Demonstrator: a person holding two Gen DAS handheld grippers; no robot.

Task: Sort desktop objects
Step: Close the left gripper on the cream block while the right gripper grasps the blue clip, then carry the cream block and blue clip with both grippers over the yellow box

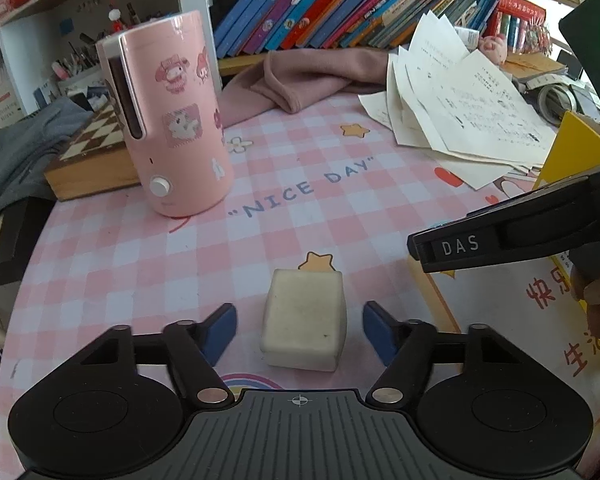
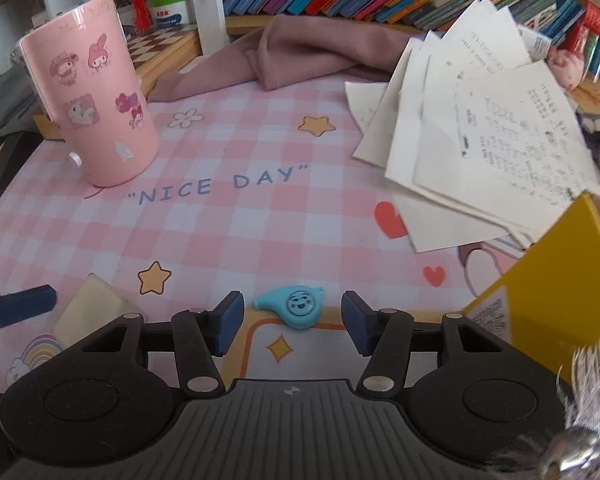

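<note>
Left gripper (image 1: 299, 330): fingers apart, straddling white eraser block (image 1: 305, 322) on near bench (image 1: 300, 200); pads clear of both sides, nothing held.

Right gripper (image 2: 292, 322): fingers apart around small blue smiley charm (image 2: 296, 305), not touching it.

Risks, my judgement:
- Eraser sits skewed to my fingers; closing may catch corner, twist it out.
- Charm flat, low, rounded; pads may ride over or squirt it away toward far side.
- Both grippers near each other; left fingertip (image 2: 18, 306) shows at right view's left edge. Collision possible.
- Yellow box (image 2: 548, 280) crowds right side.
</note>
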